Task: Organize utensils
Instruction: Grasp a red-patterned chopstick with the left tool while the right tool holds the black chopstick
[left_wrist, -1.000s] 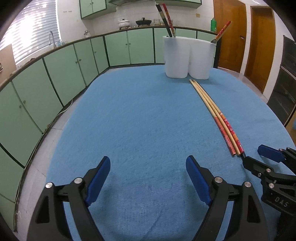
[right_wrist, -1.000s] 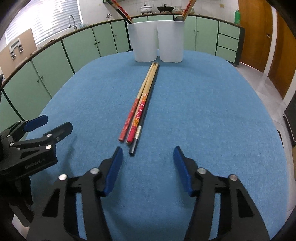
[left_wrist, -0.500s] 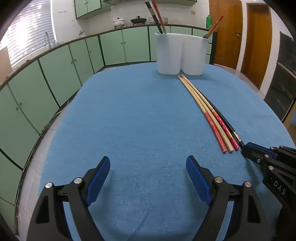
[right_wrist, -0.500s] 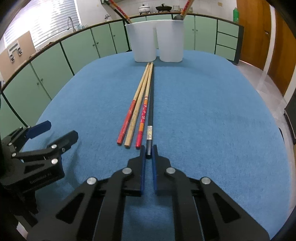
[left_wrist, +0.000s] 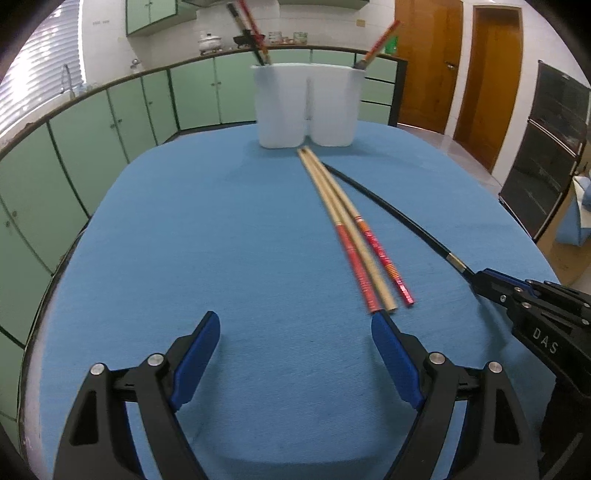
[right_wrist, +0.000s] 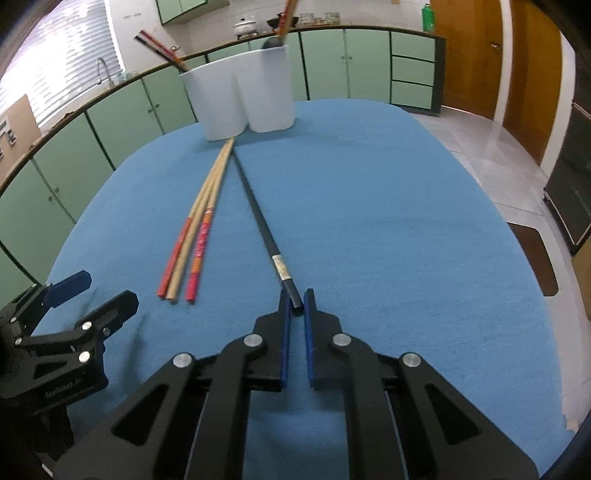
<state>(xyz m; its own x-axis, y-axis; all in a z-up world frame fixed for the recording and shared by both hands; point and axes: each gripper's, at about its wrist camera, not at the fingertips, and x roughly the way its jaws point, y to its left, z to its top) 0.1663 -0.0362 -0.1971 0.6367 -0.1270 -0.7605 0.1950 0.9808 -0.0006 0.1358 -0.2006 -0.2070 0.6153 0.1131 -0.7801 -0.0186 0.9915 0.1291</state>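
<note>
Right gripper (right_wrist: 296, 308) closed nearly all the way on the butt end of the black chopstick (right_wrist: 258, 218), blue pads (right_wrist: 285, 334) pinching it near the front edge of the blue table (right_wrist: 406, 221), slightly right of the middle. Shaft running away from the grip toward the far edge, tip ending close to the white two-compartment holder (right_wrist: 242, 101); whether raised off the cloth or lying on it, cannot tell. From the left wrist view, same black chopstick (left_wrist: 388, 210) angled away from the remaining bundle, its silver band just ahead of the right gripper (left_wrist: 480, 282). Three wooden chopsticks (left_wrist: 351, 229) lying side by side on the cloth, red-patterned ends toward the front edge, pale tips almost touching the base of the holder (left_wrist: 306, 107). Left gripper (left_wrist: 295, 358) spread wide, holding nothing, low over the front of the table with its right pad (left_wrist: 393, 360) just beside the red ends of the bundle. Holder standing upright at the far edge, centre, with a pair of dark and red chopsticks (left_wrist: 247, 33) leaning in the left compartment and one red-handled utensil (left_wrist: 376, 44) in the right. Green cabinets (left_wrist: 110, 122) beyond the table's left and far sides.
</note>
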